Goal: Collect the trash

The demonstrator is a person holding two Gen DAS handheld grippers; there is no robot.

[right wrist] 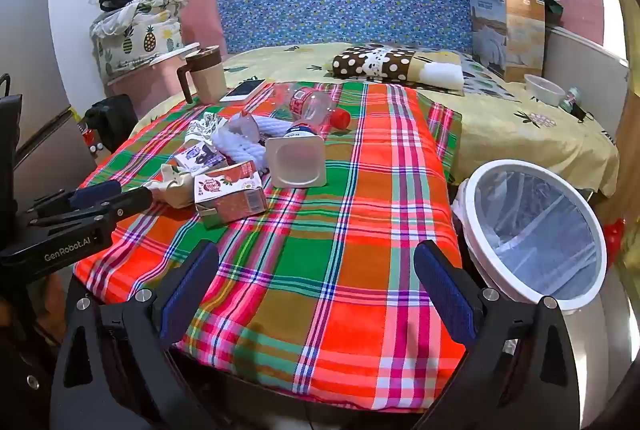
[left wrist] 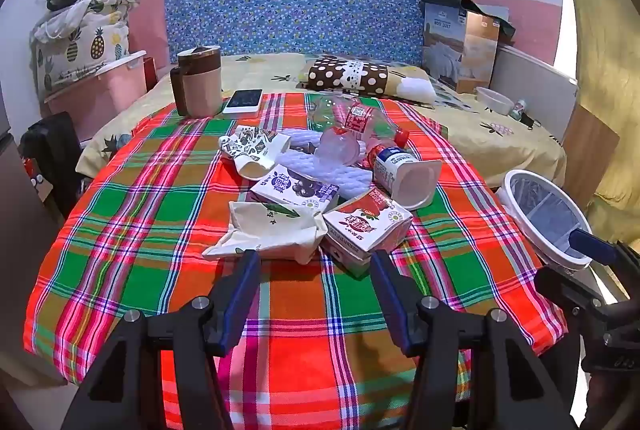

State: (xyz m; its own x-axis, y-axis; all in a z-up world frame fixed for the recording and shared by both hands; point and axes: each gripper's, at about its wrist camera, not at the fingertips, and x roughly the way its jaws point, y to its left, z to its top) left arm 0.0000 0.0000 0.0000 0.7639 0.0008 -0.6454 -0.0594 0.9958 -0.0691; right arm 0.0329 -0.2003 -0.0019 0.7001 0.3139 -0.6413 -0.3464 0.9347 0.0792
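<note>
A heap of trash lies on the plaid tablecloth (left wrist: pixel 160 230): a crumpled white paper bag (left wrist: pixel 272 234), a red drink carton (left wrist: pixel 366 226), a purple drink carton (left wrist: pixel 298 188), a white yogurt cup (left wrist: pixel 408 176) on its side, a clear plastic bottle (left wrist: pixel 360 122) with a red cap, and a patterned paper cup (left wrist: pixel 256 150). My left gripper (left wrist: pixel 316 262) hangs open just short of the paper bag and the red carton (right wrist: pixel 230 196), nothing between its fingers. My right gripper (right wrist: pixel 316 260) is open over bare cloth (right wrist: pixel 320 270). A white bin (right wrist: pixel 532 230) with a clear liner stands beside the table's right edge.
A brown and beige mug (left wrist: pixel 200 82) and a phone (left wrist: pixel 243 102) sit at the table's far left. Behind lies a bed with a polka-dot pillow (left wrist: pixel 352 76), a cardboard box (left wrist: pixel 464 46) and a white bowl (left wrist: pixel 494 101). A pink storage bin (left wrist: pixel 100 90) stands at left.
</note>
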